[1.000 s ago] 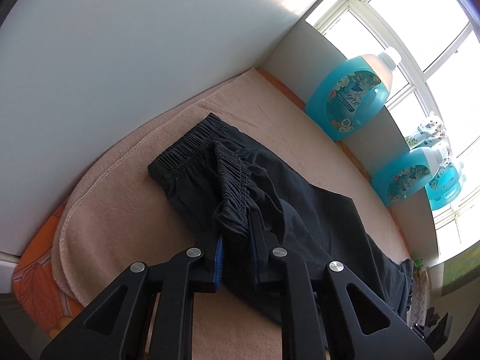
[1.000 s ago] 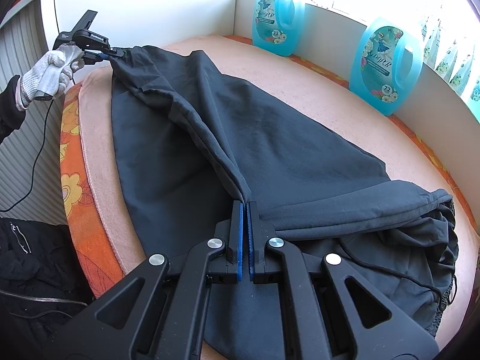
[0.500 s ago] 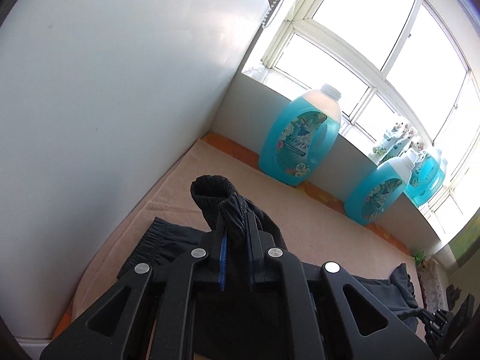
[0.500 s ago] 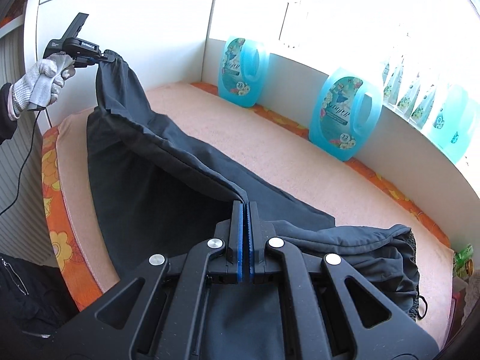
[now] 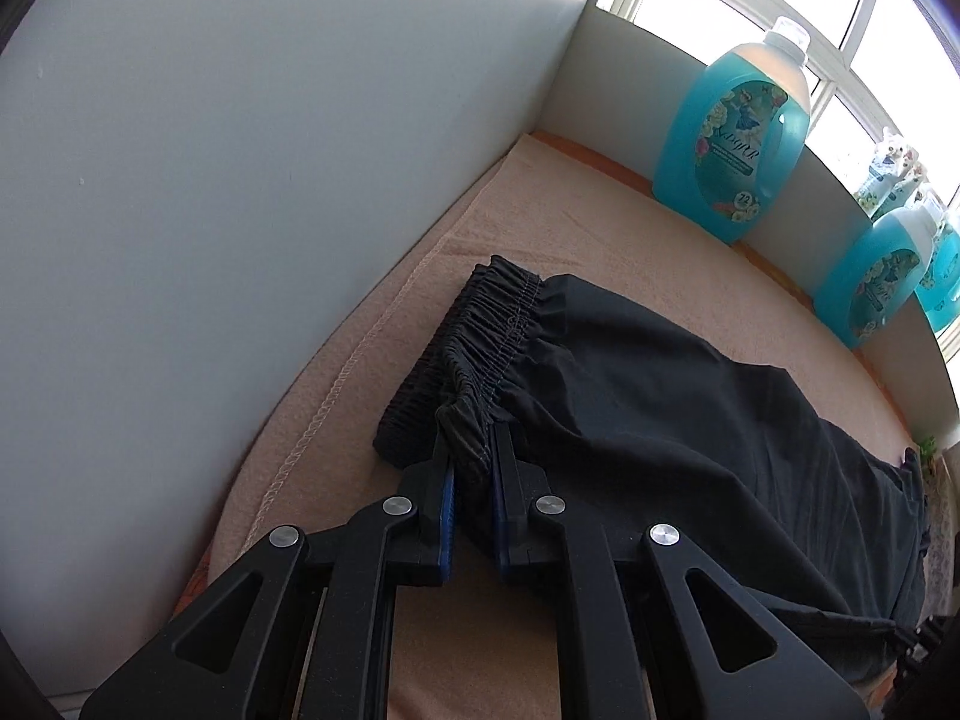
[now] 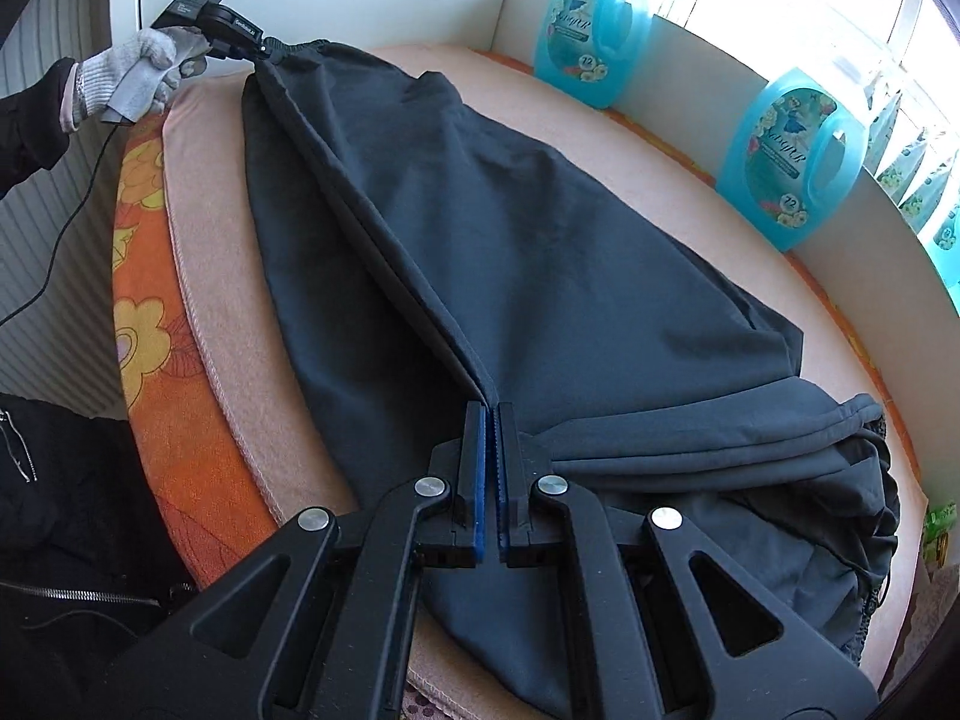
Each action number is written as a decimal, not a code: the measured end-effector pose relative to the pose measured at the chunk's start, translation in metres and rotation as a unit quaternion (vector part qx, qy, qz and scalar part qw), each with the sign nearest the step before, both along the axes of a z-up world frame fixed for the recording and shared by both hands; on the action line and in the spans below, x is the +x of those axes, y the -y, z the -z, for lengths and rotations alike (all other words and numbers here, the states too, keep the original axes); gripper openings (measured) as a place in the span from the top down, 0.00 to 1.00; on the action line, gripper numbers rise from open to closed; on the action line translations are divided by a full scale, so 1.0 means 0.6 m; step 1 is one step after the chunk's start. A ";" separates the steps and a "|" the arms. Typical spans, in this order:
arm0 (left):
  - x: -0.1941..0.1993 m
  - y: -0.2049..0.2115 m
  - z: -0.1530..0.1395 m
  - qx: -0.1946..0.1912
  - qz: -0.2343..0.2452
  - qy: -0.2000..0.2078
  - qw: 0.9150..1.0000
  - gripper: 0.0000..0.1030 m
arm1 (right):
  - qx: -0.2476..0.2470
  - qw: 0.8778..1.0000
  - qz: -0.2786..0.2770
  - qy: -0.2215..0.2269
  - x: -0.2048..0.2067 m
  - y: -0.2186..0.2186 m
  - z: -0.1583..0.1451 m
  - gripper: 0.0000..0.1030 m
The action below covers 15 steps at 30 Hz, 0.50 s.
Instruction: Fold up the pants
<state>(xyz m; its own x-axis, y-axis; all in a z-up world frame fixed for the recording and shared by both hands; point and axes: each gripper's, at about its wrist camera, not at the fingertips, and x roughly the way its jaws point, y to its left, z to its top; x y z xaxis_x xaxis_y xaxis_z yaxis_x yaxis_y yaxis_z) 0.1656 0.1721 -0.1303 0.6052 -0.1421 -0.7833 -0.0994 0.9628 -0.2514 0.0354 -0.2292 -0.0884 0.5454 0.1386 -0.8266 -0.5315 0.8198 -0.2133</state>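
Dark pants (image 6: 540, 252) lie lengthwise on a peach blanket (image 6: 630, 138), one leg folded over the other. My left gripper (image 5: 471, 441) is shut on the gathered elastic cuff (image 5: 480, 336) at the near corner of the leg end. In the right wrist view that same gripper (image 6: 240, 39) shows at the far left, held by a gloved hand (image 6: 129, 75). My right gripper (image 6: 493, 414) is shut on the folded edge of the pants near the middle. From it the fabric edge runs taut to the left gripper. The bunched waist part (image 6: 810, 480) lies at the right.
Blue detergent bottles (image 6: 591, 30) (image 6: 798, 162) stand along the window ledge behind the blanket. A white wall panel (image 5: 240, 180) borders the blanket's left side. An orange flowered cover (image 6: 156, 312) shows at the near edge, by the person's dark clothing (image 6: 60, 510).
The left gripper lifted the cuff up off the blanket, then lowered it back so the leg end lies flat over the other. The right gripper rose and sank with the fabric edge.
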 end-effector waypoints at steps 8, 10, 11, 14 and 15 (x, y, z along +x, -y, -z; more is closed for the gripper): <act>-0.005 0.021 -0.007 0.051 0.015 0.000 0.999 0.87 | 0.024 0.999 0.020 -0.006 0.003 0.013 -0.014 0.97; -0.009 0.020 -0.011 0.057 0.012 0.002 0.998 0.79 | 0.040 0.999 0.029 -0.010 0.001 0.023 -0.021 0.94; -0.010 0.020 -0.015 0.058 0.011 0.004 0.998 0.78 | 0.050 0.998 0.036 -0.007 -0.002 0.029 -0.026 0.88; -0.027 0.019 -0.031 0.068 0.004 0.015 0.998 0.73 | 0.081 0.995 0.061 0.006 -0.013 0.052 -0.044 0.62; -0.034 0.021 -0.039 0.070 0.006 0.022 0.997 0.73 | 0.093 0.993 0.069 0.009 -0.017 0.061 -0.051 0.60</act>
